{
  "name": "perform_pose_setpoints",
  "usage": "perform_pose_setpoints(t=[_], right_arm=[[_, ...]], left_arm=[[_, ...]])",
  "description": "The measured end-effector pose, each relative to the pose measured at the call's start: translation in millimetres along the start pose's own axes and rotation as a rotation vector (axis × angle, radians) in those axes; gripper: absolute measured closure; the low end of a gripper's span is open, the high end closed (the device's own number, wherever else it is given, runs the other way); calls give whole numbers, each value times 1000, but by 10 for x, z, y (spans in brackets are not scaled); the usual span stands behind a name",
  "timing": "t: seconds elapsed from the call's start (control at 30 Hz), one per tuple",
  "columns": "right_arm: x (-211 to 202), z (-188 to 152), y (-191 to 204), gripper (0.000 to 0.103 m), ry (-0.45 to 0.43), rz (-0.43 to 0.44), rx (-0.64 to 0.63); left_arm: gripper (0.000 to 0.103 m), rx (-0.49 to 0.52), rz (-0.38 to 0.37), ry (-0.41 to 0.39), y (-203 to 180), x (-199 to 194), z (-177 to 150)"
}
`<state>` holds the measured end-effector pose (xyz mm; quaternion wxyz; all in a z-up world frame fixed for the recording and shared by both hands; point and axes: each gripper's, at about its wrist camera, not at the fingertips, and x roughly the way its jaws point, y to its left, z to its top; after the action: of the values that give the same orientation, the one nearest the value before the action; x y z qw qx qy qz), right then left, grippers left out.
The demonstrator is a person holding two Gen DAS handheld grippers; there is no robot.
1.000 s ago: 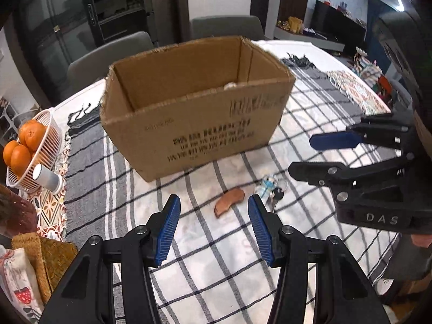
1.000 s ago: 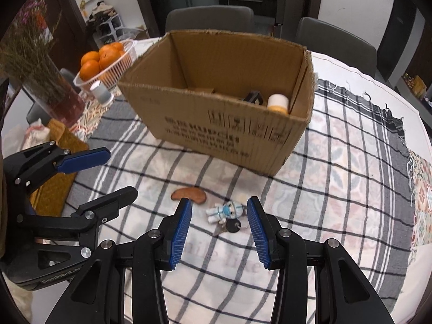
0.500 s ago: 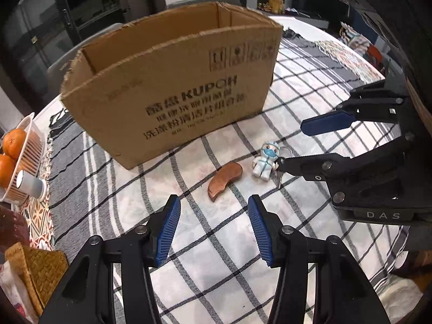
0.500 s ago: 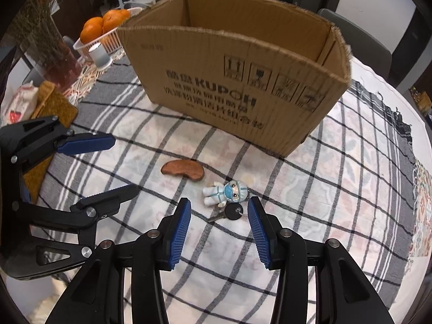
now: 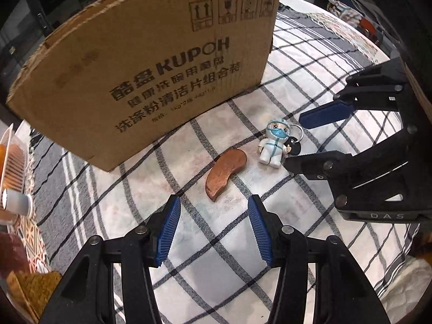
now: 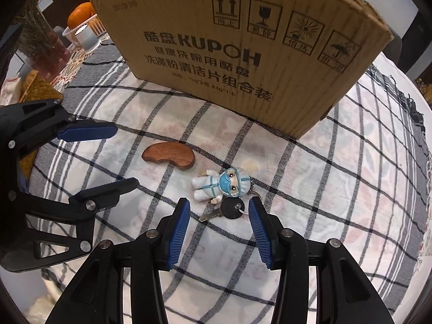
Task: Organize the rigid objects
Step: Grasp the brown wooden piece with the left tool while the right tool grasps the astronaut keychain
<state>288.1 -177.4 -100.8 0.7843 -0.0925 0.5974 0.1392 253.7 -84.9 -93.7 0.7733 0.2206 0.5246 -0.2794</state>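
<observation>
- Cardboard box (image 5: 151,62) w/ "KUPOH" print stood upright on the checked cloth (image 5: 232,259) over the tabletop; used here as the landmark.
- Curved brown wooden piece (image 5: 225,174) lay flat on the cloth just in front of the box's printed side, apart from the box.
- Keychain figurine (image 5: 274,145), white suit w/ blue mask, lay just beside the wooden piece, also in front of the box, nearer the box's right corner in the left wrist view; not touching the wood.
- Black-headed key (image 6: 228,210) on a ring was attached to the figurine, on the side away from the box.
- Left gripper (image 5: 214,217) pointed down at the cloth in front of the box, jaws spread, nothing between them; wooden piece lay just ahead of its tips.
- Right gripper (image 6: 218,216) also pointed down in front of the box, jaws spread apart; the key sat between the tips, pads not pressing on it.
- White basket w/ oranges (image 6: 81,19) sat beyond the box's left corner in the right wrist view, w/ a small white-capped container (image 6: 86,37) by it.
</observation>
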Motion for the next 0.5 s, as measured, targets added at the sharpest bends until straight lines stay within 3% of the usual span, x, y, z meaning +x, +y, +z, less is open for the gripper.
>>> perform_pose_setpoints(t=[0.2, 0.5], right_arm=[[82, 27, 23, 56, 6, 11, -20], [208, 47, 14, 56, 11, 32, -19]], left_arm=[[53, 35, -24, 24, 17, 154, 55], [56, 80, -71, 0, 54, 232, 140]])
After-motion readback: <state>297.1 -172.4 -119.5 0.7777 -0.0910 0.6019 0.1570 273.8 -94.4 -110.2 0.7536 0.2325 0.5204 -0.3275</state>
